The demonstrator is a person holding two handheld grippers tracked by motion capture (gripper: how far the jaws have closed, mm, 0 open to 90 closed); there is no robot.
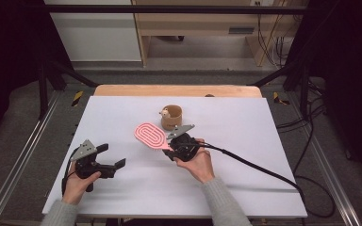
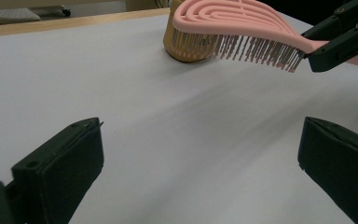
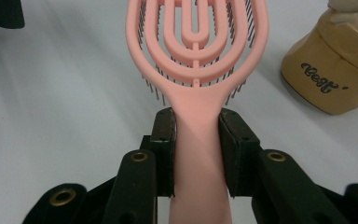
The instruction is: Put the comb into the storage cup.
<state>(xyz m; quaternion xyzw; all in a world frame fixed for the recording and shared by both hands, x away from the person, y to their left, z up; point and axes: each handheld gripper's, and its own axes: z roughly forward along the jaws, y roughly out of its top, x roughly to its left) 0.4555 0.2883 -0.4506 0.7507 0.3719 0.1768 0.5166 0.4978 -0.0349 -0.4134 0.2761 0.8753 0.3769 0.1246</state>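
Nearest the person, the left hand-held gripper rests low on the white bench, well to the left of the mug, its jaws spread wide with nothing between them; it looks parked out of the way, aimed toward the work so it can come in if needed. Closer to the mug, the right hand-held gripper is clamped on the handle of the pink hairbrush, one pad on each flat side of the neck just below the head. Gripping there, near the head, probably keeps the brush from swinging. The brush is held clear of the bench, bristles pointing down and head reaching out to the front-left of the tan mug, near it but not touching. Farthest off, the mug stands upright with a small figure on its rim, its mouth open upward, so it may be meant to take the brush
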